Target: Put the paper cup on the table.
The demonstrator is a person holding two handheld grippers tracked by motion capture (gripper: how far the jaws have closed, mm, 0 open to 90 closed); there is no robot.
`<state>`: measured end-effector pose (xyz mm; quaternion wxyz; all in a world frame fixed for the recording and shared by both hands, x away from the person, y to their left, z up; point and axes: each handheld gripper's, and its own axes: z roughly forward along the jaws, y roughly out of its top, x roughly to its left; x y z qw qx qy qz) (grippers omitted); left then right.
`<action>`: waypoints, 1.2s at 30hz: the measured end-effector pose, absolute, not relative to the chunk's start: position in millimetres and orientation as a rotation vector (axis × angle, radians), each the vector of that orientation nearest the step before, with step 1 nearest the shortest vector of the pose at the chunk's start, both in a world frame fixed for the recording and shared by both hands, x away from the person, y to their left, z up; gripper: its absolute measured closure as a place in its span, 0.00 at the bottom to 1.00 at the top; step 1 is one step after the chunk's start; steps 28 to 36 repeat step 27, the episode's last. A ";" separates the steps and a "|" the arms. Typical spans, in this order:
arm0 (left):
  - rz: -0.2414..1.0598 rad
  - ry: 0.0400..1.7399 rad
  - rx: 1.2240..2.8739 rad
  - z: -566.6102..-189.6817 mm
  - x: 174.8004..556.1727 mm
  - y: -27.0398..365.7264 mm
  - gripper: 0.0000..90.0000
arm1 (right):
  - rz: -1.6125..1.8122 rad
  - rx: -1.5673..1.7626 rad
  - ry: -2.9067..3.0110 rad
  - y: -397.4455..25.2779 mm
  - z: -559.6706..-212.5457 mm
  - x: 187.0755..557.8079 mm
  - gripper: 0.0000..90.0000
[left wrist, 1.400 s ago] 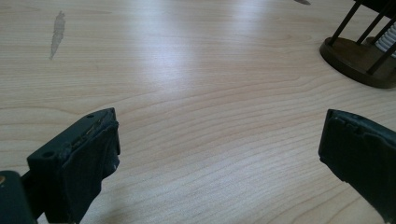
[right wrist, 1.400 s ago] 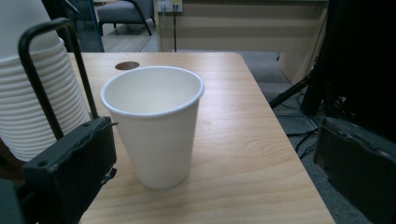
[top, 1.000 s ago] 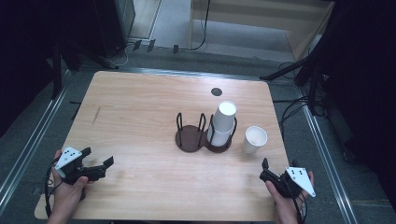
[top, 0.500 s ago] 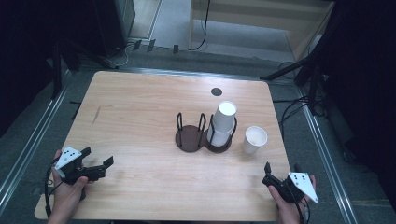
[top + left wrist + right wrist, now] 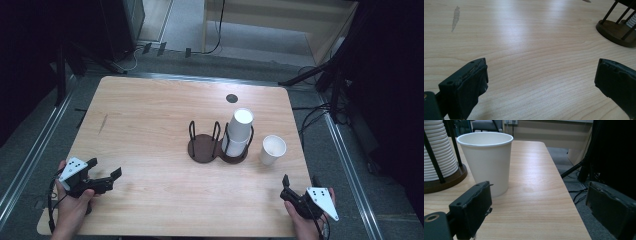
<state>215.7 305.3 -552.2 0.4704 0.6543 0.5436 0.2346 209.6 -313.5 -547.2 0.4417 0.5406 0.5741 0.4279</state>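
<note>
A lone white paper cup (image 5: 272,149) stands upright on the wooden table (image 5: 150,115), right of a dark two-ring cup holder (image 5: 202,148). The holder's right ring carries a stack of white cups (image 5: 239,131); its left ring is empty. My right gripper (image 5: 300,182) is open near the front right corner, short of the lone cup. In the right gripper view the lone cup (image 5: 487,160) stands just beyond the left jaw, and the gripper (image 5: 536,202) has nothing between its jaws. My left gripper (image 5: 106,168) is open at the front left, and in its own view (image 5: 541,75) it is over bare wood.
A small black disc (image 5: 231,98) sits in the table's far part. The table's right edge (image 5: 574,202) drops off to a floor with cables and dark stands. The holder's base (image 5: 616,30) lies far ahead of the left gripper. A dark smudge (image 5: 455,17) marks the wood.
The right gripper has drifted slightly back toward the table's front edge. The left gripper, the cups and the holder have not moved.
</note>
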 end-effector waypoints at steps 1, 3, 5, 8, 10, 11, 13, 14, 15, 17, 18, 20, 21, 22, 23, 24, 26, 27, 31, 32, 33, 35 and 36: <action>0.574 1.332 1.604 -552.2 215.8 305.3 0.00 | 1.062 1.343 1.423 -313.5 -547.2 209.6 0.07; 0.573 1.333 1.604 -552.2 215.9 305.3 0.00 | 1.062 1.347 1.421 -313.5 -547.2 209.5 0.08; 0.570 1.332 1.606 -552.2 216.1 305.3 0.00 | 1.060 1.349 1.421 -313.5 -547.2 209.6 0.08; 0.572 1.333 1.607 -552.2 216.2 305.0 0.00 | 1.052 1.352 1.419 -313.3 -547.2 210.1 0.08; 0.571 1.334 1.609 -552.2 216.3 305.1 0.00 | 1.049 1.351 1.419 -313.2 -547.2 210.1 0.08; 0.570 1.334 1.608 -552.2 216.3 305.0 0.00 | 1.050 1.352 1.419 -313.0 -547.2 210.0 0.08; 0.572 1.334 1.607 -552.2 216.3 304.9 0.00 | 1.050 1.351 1.419 -312.9 -547.2 210.0 0.08; 0.572 1.334 1.608 -552.2 216.3 304.9 0.00 | 1.050 1.352 1.418 -312.8 -547.2 210.1 0.08; 0.572 1.334 1.608 -552.2 216.4 304.9 0.00 | 1.049 1.352 1.418 -312.8 -547.2 210.1 0.08; 0.572 1.334 1.608 -552.2 216.3 305.0 0.00 | 1.049 1.352 1.418 -312.8 -547.2 210.0 0.08; 0.572 1.334 1.607 -552.2 216.3 304.9 0.00 | 1.048 1.351 1.418 -313.0 -547.2 210.0 0.08; 0.572 1.334 1.607 -552.2 216.4 304.8 0.00 | 1.049 1.351 1.417 -313.1 -547.2 210.0 0.08; 0.572 1.335 1.607 -552.2 216.4 304.8 0.00 | 1.049 1.352 1.417 -313.2 -547.2 210.0 0.08; 0.573 1.334 1.607 -552.2 216.4 304.9 0.00 | 1.049 1.352 1.417 -313.2 -547.2 210.0 0.08; 0.572 1.335 1.606 -552.2 216.3 304.9 0.00 | 1.050 1.352 1.417 -313.2 -547.2 210.0 0.08; 0.572 1.335 1.606 -552.2 216.3 304.9 0.00 | 1.049 1.352 1.418 -313.2 -547.2 210.0 0.08; 0.571 1.336 1.605 -552.2 216.4 305.1 0.00 | 1.049 1.354 1.419 -313.1 -547.2 210.2 0.08; 0.569 1.335 1.606 -552.2 216.4 305.2 0.00 | 1.049 1.353 1.419 -313.2 -547.1 210.3 0.08; 0.569 1.335 1.606 -552.2 216.4 305.2 0.00 | 1.049 1.353 1.419 -313.2 -547.1 210.3 0.08; 0.569 1.335 1.606 -552.2 216.4 305.2 0.00 | 1.049 1.353 1.419 -313.2 -547.1 210.3 0.08; 0.569 1.335 1.606 -552.2 216.4 305.2 0.00 | 1.049 1.353 1.419 -313.2 -547.1 210.3 0.08; 0.569 1.335 1.606 -552.2 216.4 305.2 0.00 | 1.049 1.353 1.419 -313.2 -547.1 210.3 0.08; 0.569 1.335 1.606 -552.2 216.4 305.2 0.00 | 1.049 1.353 1.419 -313.2 -547.1 210.3 0.08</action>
